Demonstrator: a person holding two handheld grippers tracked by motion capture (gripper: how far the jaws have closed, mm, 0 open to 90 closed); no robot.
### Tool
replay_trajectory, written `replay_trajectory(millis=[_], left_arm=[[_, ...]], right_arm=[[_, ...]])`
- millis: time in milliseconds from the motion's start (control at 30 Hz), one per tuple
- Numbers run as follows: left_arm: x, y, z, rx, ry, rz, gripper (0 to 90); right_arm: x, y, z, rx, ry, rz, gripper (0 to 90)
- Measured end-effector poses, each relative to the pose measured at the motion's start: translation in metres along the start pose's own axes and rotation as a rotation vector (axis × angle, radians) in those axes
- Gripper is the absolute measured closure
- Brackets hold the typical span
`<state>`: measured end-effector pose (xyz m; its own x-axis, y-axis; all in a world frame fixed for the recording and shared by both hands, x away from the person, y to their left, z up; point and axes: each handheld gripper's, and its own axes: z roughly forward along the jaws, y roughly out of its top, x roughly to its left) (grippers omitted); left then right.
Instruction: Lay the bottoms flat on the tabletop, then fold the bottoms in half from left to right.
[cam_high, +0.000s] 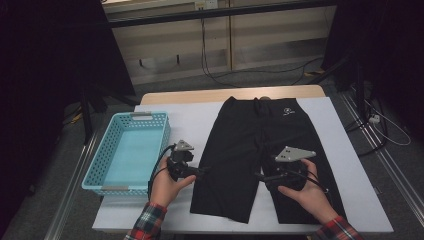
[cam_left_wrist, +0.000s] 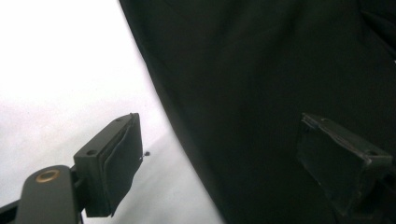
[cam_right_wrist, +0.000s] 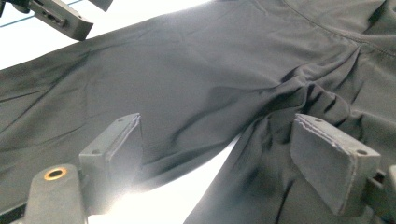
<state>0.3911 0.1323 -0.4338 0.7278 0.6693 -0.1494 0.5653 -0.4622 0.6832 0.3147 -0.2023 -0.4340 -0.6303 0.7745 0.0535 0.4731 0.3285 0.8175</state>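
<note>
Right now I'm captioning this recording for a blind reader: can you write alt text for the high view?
Black shorts lie flat on a white-topped table, with a light blue basket at their left. A person's hands hold the left gripper at the shorts' left edge and the right gripper over the right leg, both open.

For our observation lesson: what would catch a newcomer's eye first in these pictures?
The black shorts lie flat across the middle of the white table, waistband at the far edge. Left of them stands an empty turquoise basket. Near the front, the left gripper sits at the shorts' left edge and the right gripper over the crotch, both open.
</note>
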Motion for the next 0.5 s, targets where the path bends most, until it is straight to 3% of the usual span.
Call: replay_trajectory(millis=[500], left_arm=[[-0.0009, -0.0047, 0.0012, 0.020, 0.027, 0.016, 14.6]], right_arm=[[0.0001, 0.0000, -0.0009, -0.007, 0.002, -0.003, 17.4]])
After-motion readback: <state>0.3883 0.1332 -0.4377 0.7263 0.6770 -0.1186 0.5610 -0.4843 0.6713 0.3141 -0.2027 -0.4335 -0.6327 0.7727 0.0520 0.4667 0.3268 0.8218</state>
